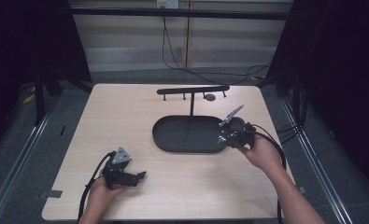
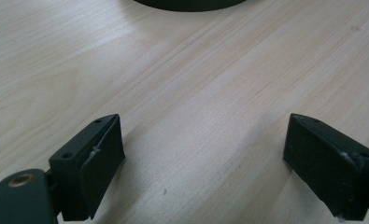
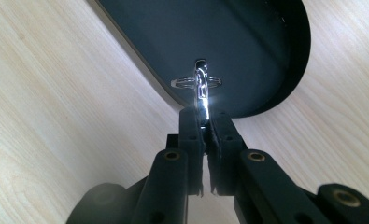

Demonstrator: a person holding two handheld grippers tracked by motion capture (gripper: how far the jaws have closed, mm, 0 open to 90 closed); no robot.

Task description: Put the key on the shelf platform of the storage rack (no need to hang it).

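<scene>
Your right gripper (image 3: pixel 203 122) pinches a small shiny silver ring (image 3: pixel 198 83) over the black oval tray's (image 1: pixel 173 140) edge — lift it steadily toward the black T-shaped stand (image 1: pixel 193 89); left gripper (image 2: pixel 203 158) rests spread.

Table (image 1: pixel 126 112): pale wood-grain top, smooth, matt.
Tray (image 3: pixel 247 42): black, smooth, low satin sheen.
Stand (image 1: pixel 192 90) rising from tray: black, matt, metal-looking.
Ring-shaped piece (image 3: pixel 200 83) between right gripper (image 3: pixel 204 122) jaws: polished silver metal, bright mirror glare.
Left gripper (image 2: pixel 203 154) jaws: black matt plastic, edges slightly rough.
</scene>
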